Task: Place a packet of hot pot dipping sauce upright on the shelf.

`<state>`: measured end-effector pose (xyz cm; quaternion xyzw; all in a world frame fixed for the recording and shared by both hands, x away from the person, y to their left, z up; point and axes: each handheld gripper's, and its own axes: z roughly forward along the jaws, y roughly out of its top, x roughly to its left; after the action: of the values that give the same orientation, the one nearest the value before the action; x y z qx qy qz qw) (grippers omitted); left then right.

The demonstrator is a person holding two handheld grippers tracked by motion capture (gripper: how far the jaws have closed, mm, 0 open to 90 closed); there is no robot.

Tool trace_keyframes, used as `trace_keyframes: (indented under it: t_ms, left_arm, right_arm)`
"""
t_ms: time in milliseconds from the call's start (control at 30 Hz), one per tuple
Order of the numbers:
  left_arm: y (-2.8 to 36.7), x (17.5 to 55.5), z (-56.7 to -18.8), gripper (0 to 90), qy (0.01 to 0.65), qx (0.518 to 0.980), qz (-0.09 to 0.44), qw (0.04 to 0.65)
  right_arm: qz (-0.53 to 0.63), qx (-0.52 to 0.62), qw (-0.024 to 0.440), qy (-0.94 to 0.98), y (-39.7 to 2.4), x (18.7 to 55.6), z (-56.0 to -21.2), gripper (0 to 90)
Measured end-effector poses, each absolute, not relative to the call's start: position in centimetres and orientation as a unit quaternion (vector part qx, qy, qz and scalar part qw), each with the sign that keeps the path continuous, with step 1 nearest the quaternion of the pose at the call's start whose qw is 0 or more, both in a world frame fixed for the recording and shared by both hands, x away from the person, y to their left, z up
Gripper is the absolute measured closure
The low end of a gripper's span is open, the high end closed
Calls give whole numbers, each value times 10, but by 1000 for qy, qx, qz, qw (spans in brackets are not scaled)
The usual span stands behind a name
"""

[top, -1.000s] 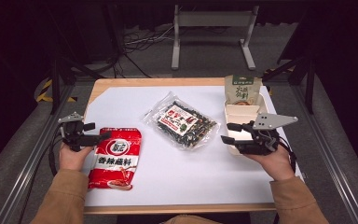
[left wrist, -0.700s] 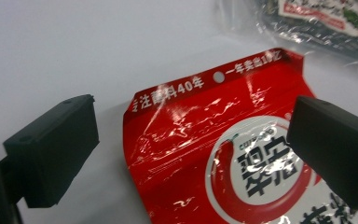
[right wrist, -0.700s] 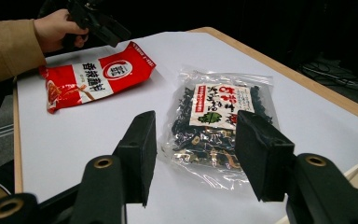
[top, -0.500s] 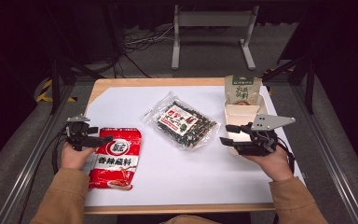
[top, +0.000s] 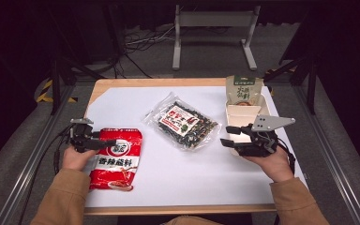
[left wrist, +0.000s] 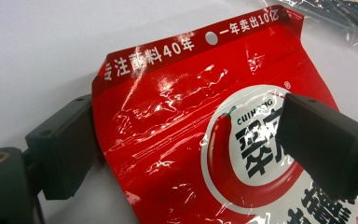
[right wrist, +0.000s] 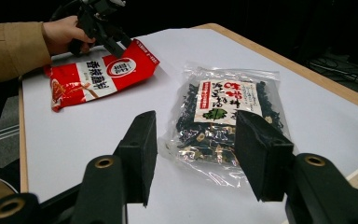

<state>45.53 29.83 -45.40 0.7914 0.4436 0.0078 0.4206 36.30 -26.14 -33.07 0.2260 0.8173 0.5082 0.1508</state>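
On the white table point(top: 136, 101), in a dark room, the left gripper point(top: 104, 143) straddles the red packet point(top: 116, 159) unclenched, and the right gripper point(top: 232, 136) hovers released.

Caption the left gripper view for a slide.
Left gripper with open jaws straddling the top corner of a red chili seasoning packet on the white table.
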Motion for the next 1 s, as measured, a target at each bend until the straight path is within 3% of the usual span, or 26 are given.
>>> trace_keyframes:
  t_ms: [267,567,733,1000]
  left_arm:
    - [299,454,-454,151,442,792,12,421]
    - [296,447,-449,368,439,809,44,388]
    - [301,442,-443,458,439,802,47,402]
    - [310,432,-434,538,430,794,23,429]
  right_arm:
    - [511,227,149,816,-262,363,-331,488]
    - [509,231,152,815,-263,363,-330,486]
    - [510,234,150,814,-265,363,-331,482]
    - [515,231,148,812,-265,363,-330,476]
